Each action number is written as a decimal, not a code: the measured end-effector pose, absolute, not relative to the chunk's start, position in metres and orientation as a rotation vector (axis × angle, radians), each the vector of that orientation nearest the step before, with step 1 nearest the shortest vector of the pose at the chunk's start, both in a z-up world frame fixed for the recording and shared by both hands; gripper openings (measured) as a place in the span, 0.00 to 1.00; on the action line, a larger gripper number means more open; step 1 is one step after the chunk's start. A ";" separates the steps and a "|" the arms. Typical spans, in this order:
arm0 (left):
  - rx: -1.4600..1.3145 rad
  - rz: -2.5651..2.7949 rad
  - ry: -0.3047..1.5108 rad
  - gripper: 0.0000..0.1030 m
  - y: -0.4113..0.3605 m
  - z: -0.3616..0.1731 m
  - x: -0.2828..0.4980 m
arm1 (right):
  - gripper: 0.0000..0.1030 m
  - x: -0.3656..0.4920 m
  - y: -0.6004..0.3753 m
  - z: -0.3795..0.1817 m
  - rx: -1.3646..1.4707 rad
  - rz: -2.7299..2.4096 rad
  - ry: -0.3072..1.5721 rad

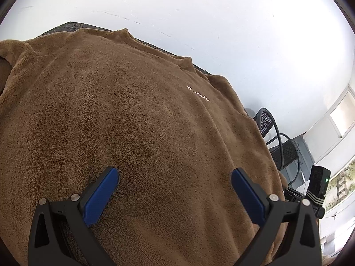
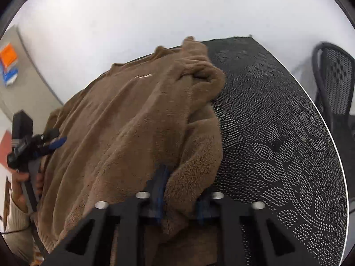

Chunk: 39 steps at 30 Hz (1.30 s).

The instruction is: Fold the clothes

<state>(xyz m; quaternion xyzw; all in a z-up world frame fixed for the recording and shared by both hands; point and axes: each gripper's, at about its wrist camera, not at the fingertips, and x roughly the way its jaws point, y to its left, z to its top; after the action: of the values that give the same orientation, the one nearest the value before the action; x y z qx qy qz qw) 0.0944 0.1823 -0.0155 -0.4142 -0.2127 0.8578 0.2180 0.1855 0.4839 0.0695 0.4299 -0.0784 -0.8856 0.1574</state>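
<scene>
A brown fleece sweater [image 1: 144, 122] lies spread over a black mesh table, with small pale lettering [image 1: 198, 94] on its chest. My left gripper [image 1: 174, 173] hovers just over the near part of the fleece, its blue pads [image 1: 102, 195] wide apart and nothing between them. In the right wrist view the sweater [image 2: 124, 119] has a bunched sleeve [image 2: 199, 71] lying along its right side. My right gripper [image 2: 182, 190] is shut on a thick fold of that fleece at the near right edge. The fabric hides most of its blue pads.
The black patterned mesh table [image 2: 277, 133] is bare to the right of the sweater and has a curved rim. A black mesh chair [image 2: 332, 77] stands beyond it, also visible as the chair [image 1: 268, 124]. A hand [image 2: 20, 195] in a cream sleeve holds the left gripper [image 2: 55, 141].
</scene>
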 end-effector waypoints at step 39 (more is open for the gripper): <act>-1.146 2.369 -0.594 0.99 0.181 -0.017 0.092 | 0.85 0.327 0.603 0.197 0.600 -3.289 -0.384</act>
<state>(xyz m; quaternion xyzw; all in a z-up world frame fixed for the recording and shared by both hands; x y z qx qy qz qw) 0.0916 0.1806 -0.0167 -0.4143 -0.2149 0.8566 0.2201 0.3275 0.6030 0.1972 0.1772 -0.1134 -0.9712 -0.1116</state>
